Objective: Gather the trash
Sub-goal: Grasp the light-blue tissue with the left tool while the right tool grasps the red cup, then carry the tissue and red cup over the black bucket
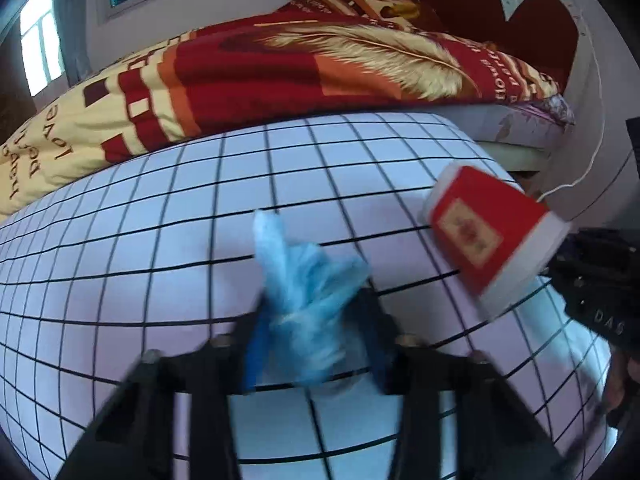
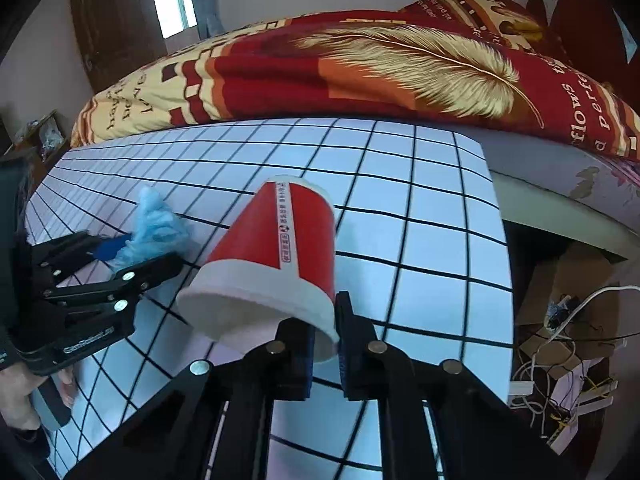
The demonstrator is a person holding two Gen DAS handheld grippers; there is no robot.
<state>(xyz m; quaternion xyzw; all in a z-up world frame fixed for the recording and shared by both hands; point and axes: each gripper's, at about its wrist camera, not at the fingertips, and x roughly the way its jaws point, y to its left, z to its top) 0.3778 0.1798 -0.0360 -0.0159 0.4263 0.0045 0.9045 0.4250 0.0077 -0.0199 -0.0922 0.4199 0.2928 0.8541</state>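
One paper cup (image 2: 276,248) in right tongs (image 2: 324,344), one blue wad (image 1: 304,288) in left tongs (image 1: 316,344)

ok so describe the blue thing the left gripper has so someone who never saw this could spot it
Start at the white grid-lined table in front of the bed with the red feather-print quilt. Above it, the left gripper pinches a crumpled light-blue plastic wad. Its neighbour, the red paper cup in the right gripper, is rigid and white-rimmed; the wad is soft, shapeless and pale blue.

Crumpled wad (image 1: 308,292) between left gripper (image 1: 316,344) jaws, apparently above grid sheet (image 1: 160,240); cup (image 2: 276,256) to its right in right gripper (image 2: 324,344); bed (image 2: 360,76) behind.
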